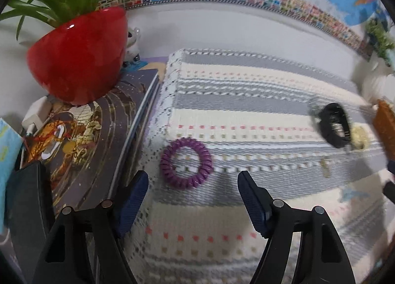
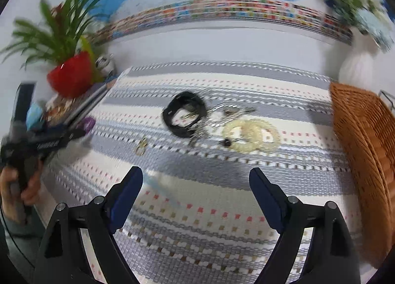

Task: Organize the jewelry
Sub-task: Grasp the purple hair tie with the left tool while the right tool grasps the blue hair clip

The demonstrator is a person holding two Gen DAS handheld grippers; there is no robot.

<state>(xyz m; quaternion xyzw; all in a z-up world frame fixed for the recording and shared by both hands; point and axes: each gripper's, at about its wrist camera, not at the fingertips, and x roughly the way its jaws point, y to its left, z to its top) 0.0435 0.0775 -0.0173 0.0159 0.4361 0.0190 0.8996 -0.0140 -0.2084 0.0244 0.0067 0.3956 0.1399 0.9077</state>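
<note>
Left claw (image 1: 193,180) spread wide, holding nothing; purple coil hair tie (image 1: 186,162) lies on the woven mat (image 1: 246,101) just ahead, between the fingers (image 1: 133,197), not touched. Right claw (image 2: 195,176) also spread wide, empty, above the mat. Black band (image 2: 184,117), tangled chain (image 2: 217,121) and two cream coil ties (image 2: 250,136) lie clustered mid-mat. Wicker basket (image 2: 365,136) at right edge.
</note>
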